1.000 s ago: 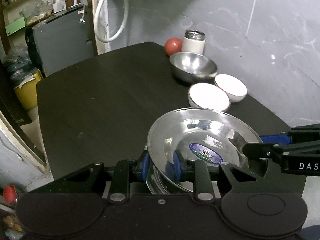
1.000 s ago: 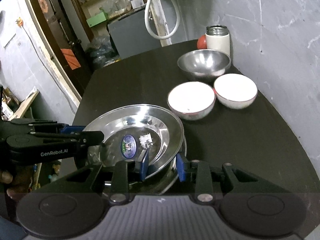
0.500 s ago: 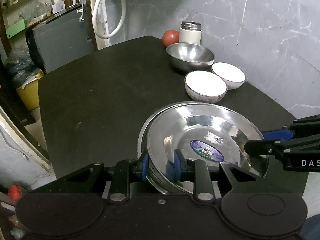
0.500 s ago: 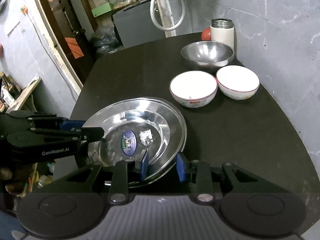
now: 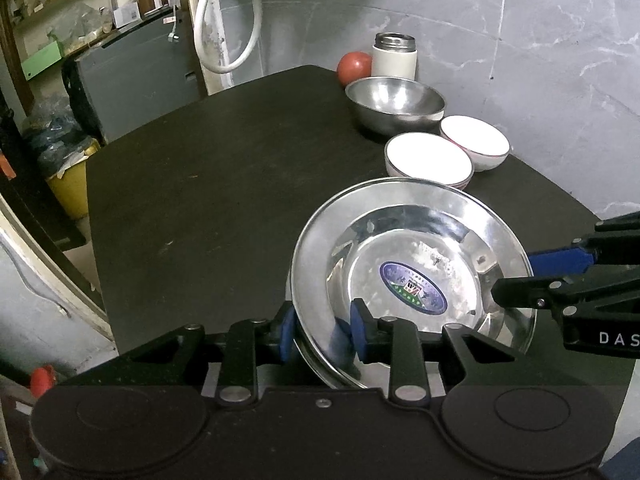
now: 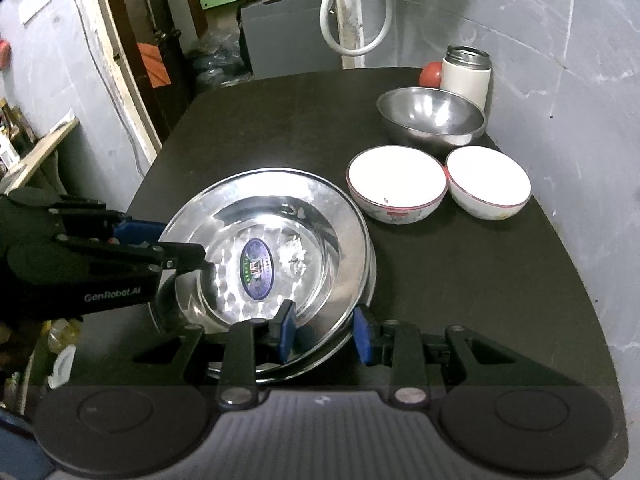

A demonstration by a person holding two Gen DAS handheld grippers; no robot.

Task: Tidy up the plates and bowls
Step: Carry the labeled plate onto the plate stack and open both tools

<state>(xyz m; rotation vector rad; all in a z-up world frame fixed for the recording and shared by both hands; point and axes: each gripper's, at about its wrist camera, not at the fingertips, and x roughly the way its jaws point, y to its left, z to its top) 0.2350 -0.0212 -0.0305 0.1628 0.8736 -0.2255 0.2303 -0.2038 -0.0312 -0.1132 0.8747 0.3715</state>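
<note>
Steel plates (image 5: 408,280), stacked, sit at the near edge of the black tabletop (image 5: 224,184). L tongs (image 5: 322,330) straddle the near-left rim, pads apart, not pinching. R tongs (image 6: 324,330) likewise open around the rim on the opposite side. Wide bare tabletop to the left and far side. Two white bowls (image 6: 396,188) touch rim to rim just beyond; steel bowl (image 6: 432,120), flask (image 6: 466,72) by the grey wall.
</note>
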